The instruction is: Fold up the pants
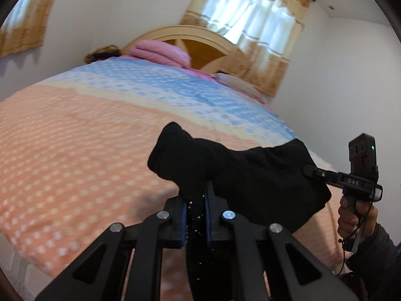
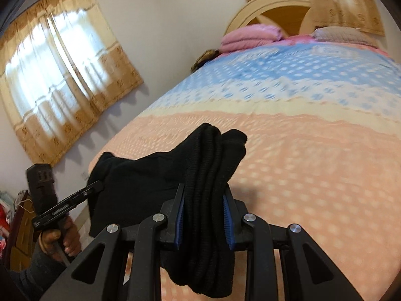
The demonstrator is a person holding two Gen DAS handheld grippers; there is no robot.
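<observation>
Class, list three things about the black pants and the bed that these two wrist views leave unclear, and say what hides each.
- Black knit pants: lower part hidden behind the left gripper in the left wrist view.
- Same pants, right wrist view: hanging end cut off behind the right gripper.
- Dotted peach-and-blue bedspread: pattern detail smeared by motion blur in both views.

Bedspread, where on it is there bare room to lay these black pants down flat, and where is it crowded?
The broad orange-dotted band of the bedspread is bare, bordered by the cream stripe and blue band beyond, and that blue band looks free too. It is crowded at the headboard: the folded pink quilt and a pillow. The pants hang between both grippers above the near edge.
</observation>
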